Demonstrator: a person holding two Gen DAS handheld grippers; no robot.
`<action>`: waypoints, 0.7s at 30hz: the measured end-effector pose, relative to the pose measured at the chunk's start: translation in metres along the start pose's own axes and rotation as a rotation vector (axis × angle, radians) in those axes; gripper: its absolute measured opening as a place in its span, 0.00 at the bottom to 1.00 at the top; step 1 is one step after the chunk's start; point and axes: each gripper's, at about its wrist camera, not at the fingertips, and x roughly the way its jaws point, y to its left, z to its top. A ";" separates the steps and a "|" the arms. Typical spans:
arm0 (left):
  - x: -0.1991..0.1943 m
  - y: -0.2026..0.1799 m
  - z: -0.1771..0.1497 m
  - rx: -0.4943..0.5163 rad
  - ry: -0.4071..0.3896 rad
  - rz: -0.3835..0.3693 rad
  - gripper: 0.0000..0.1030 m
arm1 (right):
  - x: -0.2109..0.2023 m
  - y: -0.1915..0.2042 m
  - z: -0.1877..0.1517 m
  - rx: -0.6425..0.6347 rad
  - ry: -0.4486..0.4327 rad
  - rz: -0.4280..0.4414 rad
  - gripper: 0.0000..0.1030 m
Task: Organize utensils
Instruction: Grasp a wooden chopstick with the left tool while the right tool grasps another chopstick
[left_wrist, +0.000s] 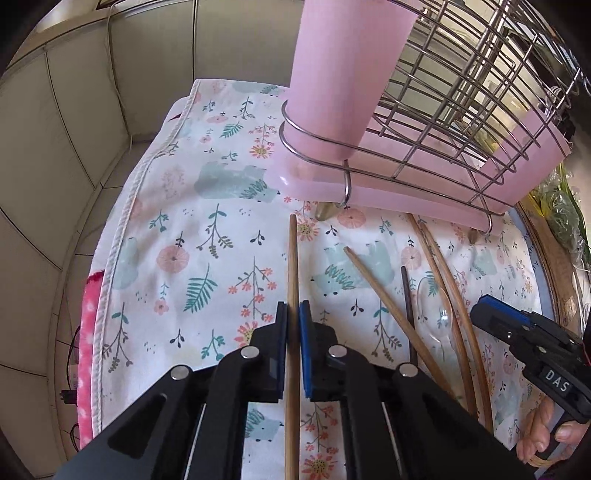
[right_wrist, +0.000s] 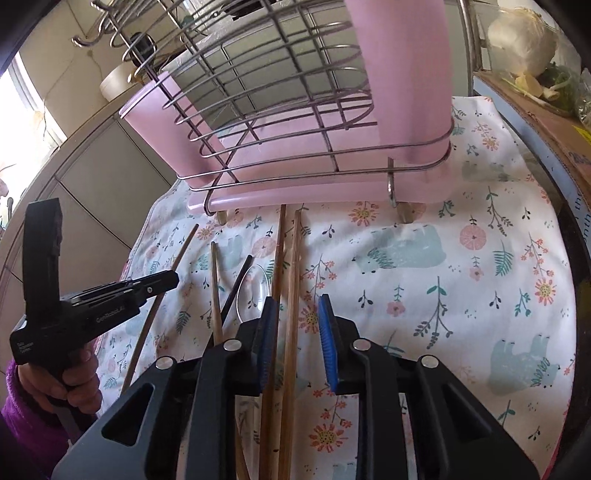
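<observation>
Currently your left gripper had its jaws closed on one chopstick lying on the desk's floral cloth, your right gripper gaped around two chopsticks; uneven pinching risked scattering them short of the pink holder.

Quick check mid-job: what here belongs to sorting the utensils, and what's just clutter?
Job: chopstick clamped in the left claw; chopstick pair between the right claw pads; clear spoon; pink-lined wire rack.
Clutter: floral cloth; cardboard box; bagged greens.
</observation>
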 end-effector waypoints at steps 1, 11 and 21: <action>0.000 0.002 0.000 -0.002 0.003 0.002 0.06 | 0.006 0.003 0.001 -0.008 0.017 -0.011 0.18; 0.001 0.006 -0.003 -0.012 0.019 -0.002 0.06 | 0.014 0.003 -0.003 0.020 0.038 -0.093 0.07; 0.003 -0.003 -0.004 0.044 0.079 0.012 0.06 | -0.010 -0.025 -0.015 0.127 0.084 -0.099 0.07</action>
